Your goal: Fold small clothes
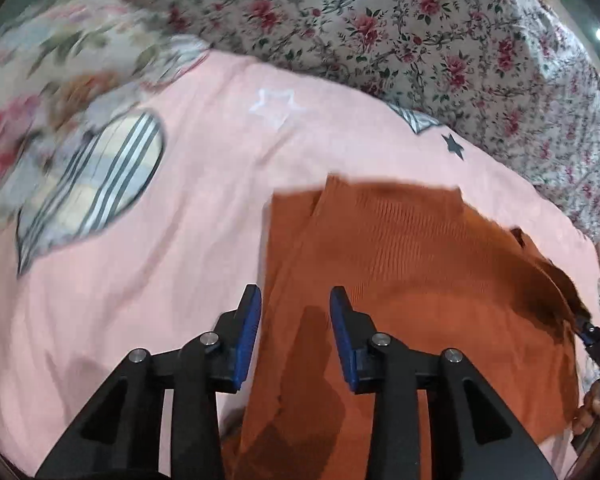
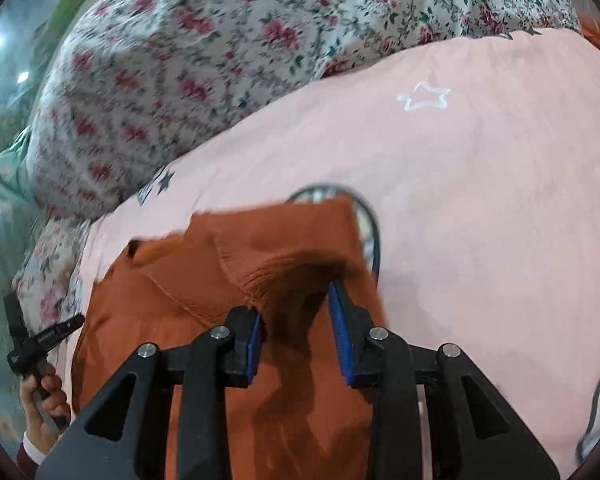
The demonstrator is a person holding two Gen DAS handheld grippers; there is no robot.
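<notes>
Rust-orange ribbed knitwear (image 1: 400, 264) is spread on a pink sheet (image 1: 160, 320) printed with stars and striped hearts, and everything else is placed from that garment. Beyond its far edge a floral quilt (image 1: 380, 20) is bunched up.

Directly above the garment's left margin the left gripper (image 1: 296, 312) is held with its blue pads apart and nothing between them; the cloth lies flat beneath and ahead of it.

At the garment's opposite side, a raised fold of the knit is draped between the pads of the right gripper (image 2: 298, 308). The jaws are seen parted with fabric bunched in the gap; whether it is truly pinched cannot be told.

The garment's long axis appears to run forward, away from both grippers. The right gripper is judged nearer to working cloth, since a lifted edge is already at its pads. The coming move is judged to turn on carrying that edge across toward the left gripper's side.
</notes>
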